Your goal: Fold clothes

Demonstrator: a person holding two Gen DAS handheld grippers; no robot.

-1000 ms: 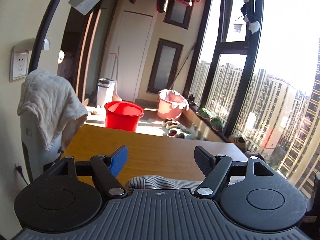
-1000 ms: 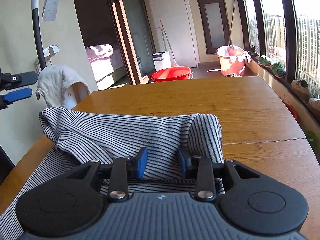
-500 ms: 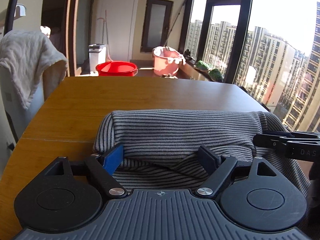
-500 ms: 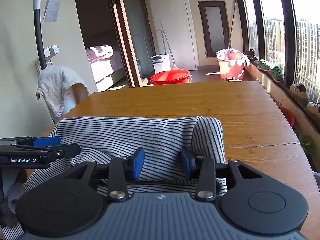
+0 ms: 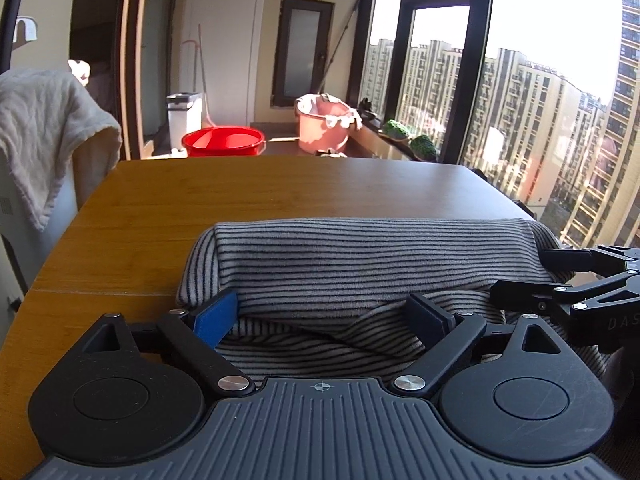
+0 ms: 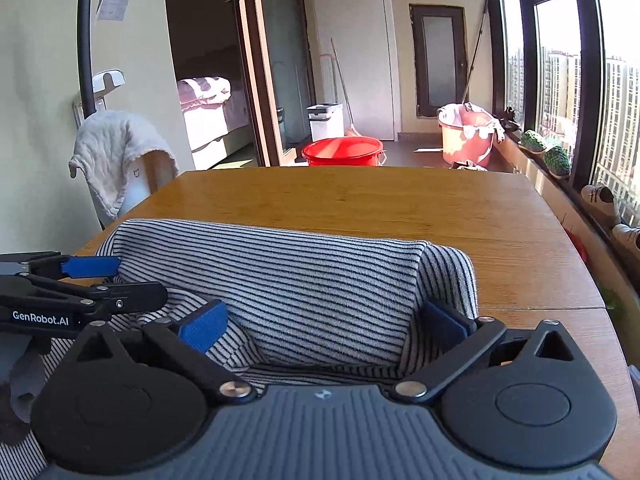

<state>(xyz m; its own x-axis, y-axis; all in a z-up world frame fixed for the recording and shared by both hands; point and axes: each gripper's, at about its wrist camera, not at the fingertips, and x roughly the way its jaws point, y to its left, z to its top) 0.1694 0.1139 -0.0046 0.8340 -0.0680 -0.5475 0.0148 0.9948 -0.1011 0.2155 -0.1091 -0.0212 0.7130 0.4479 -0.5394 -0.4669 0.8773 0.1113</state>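
A grey garment with thin black stripes (image 5: pixel 360 260) lies folded over itself on the wooden table (image 5: pixel 280 196); in the right wrist view the garment (image 6: pixel 300 276) shows a rolled fold running left to right. My left gripper (image 5: pixel 322 314) hovers low over the garment's near left part, its jaws opening, with cloth lying loose between the blue pads. My right gripper (image 6: pixel 324 322) is at the near right part, jaws opening wide around the fold without pressing on it. Each gripper shows in the other's view: the right gripper (image 5: pixel 540 276), the left gripper (image 6: pixel 116 280).
A white towel (image 5: pixel 48 136) hangs over a chair at the table's left edge. Beyond the far edge stand a red basin (image 6: pixel 342 152), a pink bucket (image 6: pixel 466 136) and a white bin (image 6: pixel 326 120). Tall windows run along the right. Bare wood lies beyond the garment.
My left gripper came down from facing the room to just over the garment. My right gripper's jaws spread from a narrow grip to wide, letting the striped cloth go.
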